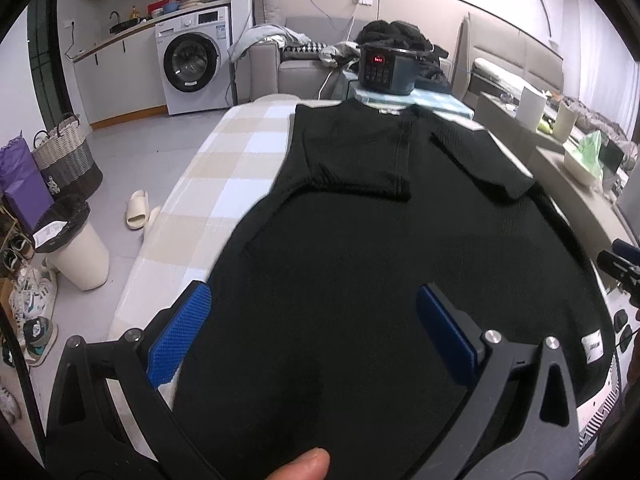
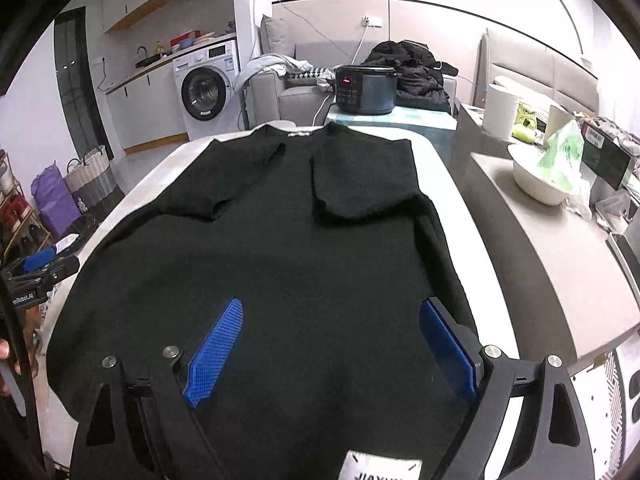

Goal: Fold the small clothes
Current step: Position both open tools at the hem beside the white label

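A black short-sleeved shirt (image 1: 360,248) lies flat on the table, collar at the far end, both sleeves folded inward over the chest. In the right wrist view the same shirt (image 2: 280,248) fills the table, a white label at its near hem. My left gripper (image 1: 314,302) hovers open over the shirt's near left part, its blue pads wide apart and nothing between them. My right gripper (image 2: 330,320) stands open above the near right part, pads apart with only the flat cloth below. The left gripper (image 2: 40,264) also shows at the left edge of the right wrist view.
The checked tablecloth (image 1: 224,152) shows left of the shirt. A rice cooker (image 1: 386,70) stands beyond the collar. A grey counter (image 2: 540,240) to the right carries a white bowl (image 2: 540,184) and a paper roll (image 2: 500,110). A bin (image 1: 72,248), baskets and shoes stand on the floor.
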### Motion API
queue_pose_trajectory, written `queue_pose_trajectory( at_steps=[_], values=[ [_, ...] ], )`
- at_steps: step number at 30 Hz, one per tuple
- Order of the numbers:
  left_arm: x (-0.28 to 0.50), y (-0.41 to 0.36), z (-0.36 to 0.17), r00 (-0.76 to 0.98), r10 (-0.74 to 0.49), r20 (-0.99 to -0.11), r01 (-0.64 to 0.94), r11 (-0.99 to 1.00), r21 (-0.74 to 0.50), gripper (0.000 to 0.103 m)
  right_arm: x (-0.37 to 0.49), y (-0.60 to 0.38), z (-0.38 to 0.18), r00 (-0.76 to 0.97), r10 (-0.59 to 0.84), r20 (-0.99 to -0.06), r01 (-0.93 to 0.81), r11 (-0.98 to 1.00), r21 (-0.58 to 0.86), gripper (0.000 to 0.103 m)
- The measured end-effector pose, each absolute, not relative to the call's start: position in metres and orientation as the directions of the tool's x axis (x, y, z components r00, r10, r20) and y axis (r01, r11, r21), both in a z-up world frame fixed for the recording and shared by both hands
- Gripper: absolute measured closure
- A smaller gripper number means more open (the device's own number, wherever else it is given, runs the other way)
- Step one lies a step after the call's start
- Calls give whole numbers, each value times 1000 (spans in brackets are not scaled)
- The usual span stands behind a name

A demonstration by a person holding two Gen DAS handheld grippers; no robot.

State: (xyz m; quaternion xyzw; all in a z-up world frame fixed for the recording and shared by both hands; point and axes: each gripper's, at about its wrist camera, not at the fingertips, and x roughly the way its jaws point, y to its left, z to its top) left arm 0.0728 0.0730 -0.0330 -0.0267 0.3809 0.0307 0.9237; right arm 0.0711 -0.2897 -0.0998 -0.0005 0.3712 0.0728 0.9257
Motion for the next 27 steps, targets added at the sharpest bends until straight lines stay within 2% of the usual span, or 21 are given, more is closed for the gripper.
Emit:
queue_pose_trajectory(
  at_steps=[10, 17, 27],
  values=[
    [55, 70, -51, 691, 67, -720, -86, 996, 10, 1, 40, -315, -119, 701, 127, -702, -97, 992, 83, 11],
    [55, 73, -59, 669, 67, -740, -91, 996, 8, 1, 33, -334, -149, 647, 95, -756, -31, 995, 98, 11],
    [47, 89, -72, 630, 43, -775, -103, 994, -29, 1, 32, -344, -161, 626, 92, -775, -16, 994, 105, 11]
  ],
)
